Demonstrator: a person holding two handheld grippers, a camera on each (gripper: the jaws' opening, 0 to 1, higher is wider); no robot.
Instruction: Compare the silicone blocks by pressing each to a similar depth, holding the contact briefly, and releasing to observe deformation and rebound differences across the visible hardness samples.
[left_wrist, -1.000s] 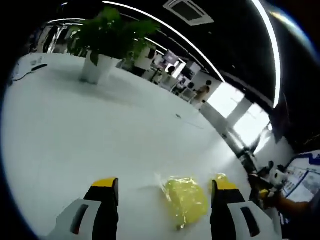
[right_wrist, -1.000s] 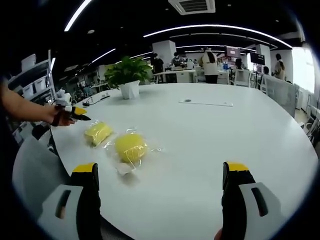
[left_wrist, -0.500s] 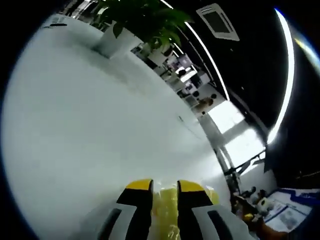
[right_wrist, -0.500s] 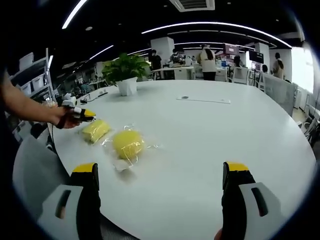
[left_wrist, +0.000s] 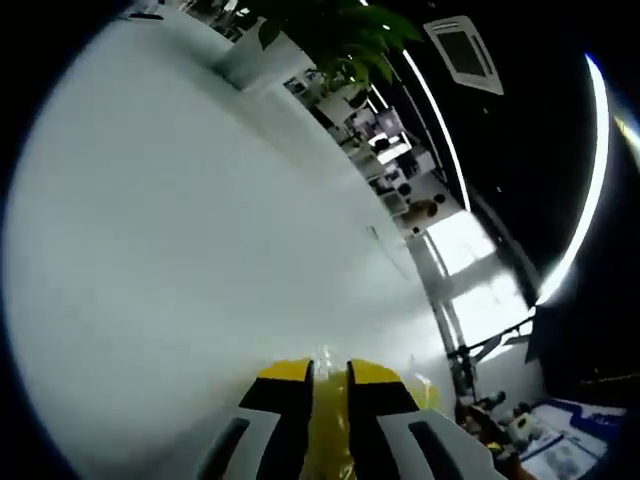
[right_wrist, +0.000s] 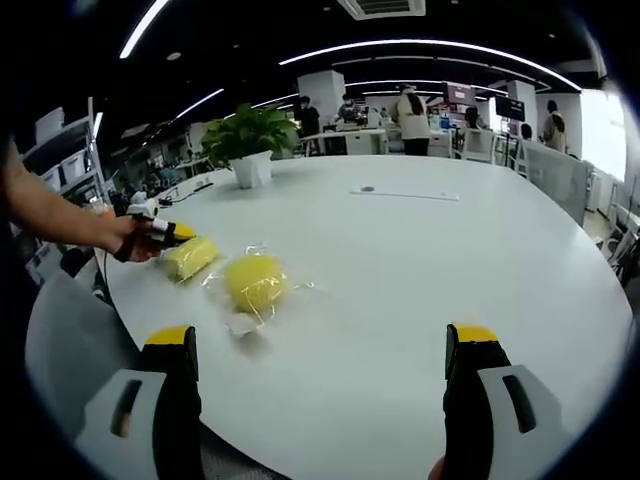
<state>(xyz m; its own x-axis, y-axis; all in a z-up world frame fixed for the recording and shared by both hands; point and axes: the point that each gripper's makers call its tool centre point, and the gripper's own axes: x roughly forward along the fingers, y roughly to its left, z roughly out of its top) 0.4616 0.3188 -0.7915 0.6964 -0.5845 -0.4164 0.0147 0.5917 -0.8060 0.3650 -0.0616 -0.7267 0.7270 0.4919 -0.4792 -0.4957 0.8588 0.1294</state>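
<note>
On the white table (right_wrist: 420, 270), near its left edge in the right gripper view: two yellow silicone blocks in clear wrap, lying just beside each other. Rounded block (right_wrist: 256, 283) nearer the middle of the table, untouched, with loose wrap spread flat around it. Elongated block (right_wrist: 190, 258) to its left, clamped at its far end by the left gripper (right_wrist: 168, 234), held in a hand (right_wrist: 130, 238) reaching in from the left. In the left gripper view: left gripper (left_wrist: 329, 372) jaws drawn almost together, yellow tips nearly parallel, with the elongated block (left_wrist: 328, 430) squeezed in the narrow gap between them and a fold of clear wrap showing above the tips. Depth of the squeeze not readable from either view. Right gripper (right_wrist: 325, 345) held over the near part of the table, well apart from both blocks, jaws spread wide with nothing between them. Potted plant (right_wrist: 250, 140) standing on the far side of the table, beyond the blocks. Thin flat strip (right_wrist: 405, 194) lying on the far part of the table.
</note>
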